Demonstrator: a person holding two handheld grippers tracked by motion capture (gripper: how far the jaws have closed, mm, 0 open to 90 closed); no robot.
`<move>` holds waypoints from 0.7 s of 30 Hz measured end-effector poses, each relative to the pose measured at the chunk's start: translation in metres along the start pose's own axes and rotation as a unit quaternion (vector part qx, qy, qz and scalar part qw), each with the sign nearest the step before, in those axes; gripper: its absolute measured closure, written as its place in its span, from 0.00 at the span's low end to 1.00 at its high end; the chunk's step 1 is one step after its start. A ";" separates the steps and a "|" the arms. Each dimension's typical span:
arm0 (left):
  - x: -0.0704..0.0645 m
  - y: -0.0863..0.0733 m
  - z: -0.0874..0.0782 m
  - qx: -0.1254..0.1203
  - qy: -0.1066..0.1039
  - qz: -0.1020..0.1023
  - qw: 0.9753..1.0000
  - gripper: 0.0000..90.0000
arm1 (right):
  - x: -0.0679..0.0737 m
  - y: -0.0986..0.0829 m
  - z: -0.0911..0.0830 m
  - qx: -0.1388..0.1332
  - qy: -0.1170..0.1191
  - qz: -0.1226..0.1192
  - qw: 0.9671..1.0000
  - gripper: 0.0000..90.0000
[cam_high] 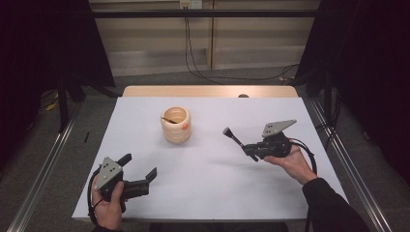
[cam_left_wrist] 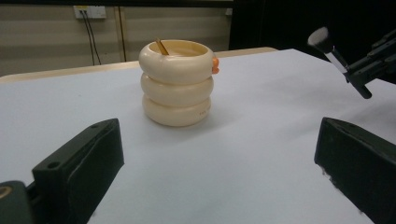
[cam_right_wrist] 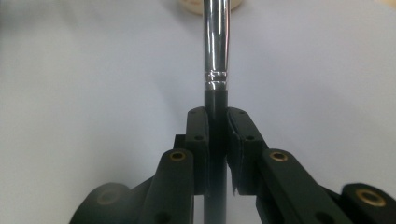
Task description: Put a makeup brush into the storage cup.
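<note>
One makeup brush is pinched by its black handle between the jaws of the right gripper, which press against it from both sides; the right gripper view shows the chrome ferrule running up from the jaws toward 12 o'clock. In the high view the brush points to about 10 o'clock from the gripper, its dark bristle head lifted above the white table, off to 3 o'clock of the holder and apart from it. Cream ribbed holder, three stacked rings, stands upright near table centre toward 12 o'clock; a thin stick leans inside it and a small orange knob sits on its side. Left gripper is at about 7 o'clock of the holder, near the table's front edge, jaws spread wide with nothing between them; its view frames the holder between them, well apart.
</note>
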State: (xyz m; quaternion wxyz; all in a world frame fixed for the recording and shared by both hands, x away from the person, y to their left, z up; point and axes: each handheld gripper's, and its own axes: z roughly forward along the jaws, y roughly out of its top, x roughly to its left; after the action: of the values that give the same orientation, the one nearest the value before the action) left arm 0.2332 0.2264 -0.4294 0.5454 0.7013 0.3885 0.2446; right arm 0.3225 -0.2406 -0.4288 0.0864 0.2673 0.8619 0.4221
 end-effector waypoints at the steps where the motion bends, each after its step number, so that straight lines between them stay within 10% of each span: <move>1: 0.000 0.000 0.000 0.001 0.005 0.003 1.000 0.01 | 0.001 -0.001 -0.001 -0.010 0.000 0.002 1.000 0.88; 21: 0.001 0.001 -0.002 -0.009 0.003 -0.008 1.000 0.02 | 0.008 -0.014 -0.027 -0.143 -0.017 0.041 0.989 0.88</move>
State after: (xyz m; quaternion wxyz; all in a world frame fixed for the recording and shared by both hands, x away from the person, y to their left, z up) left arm 0.2328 0.2280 -0.4277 0.5527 0.6920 0.3938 0.2460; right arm 0.2999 -0.2617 -0.4222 0.1212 0.2943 0.7794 0.5396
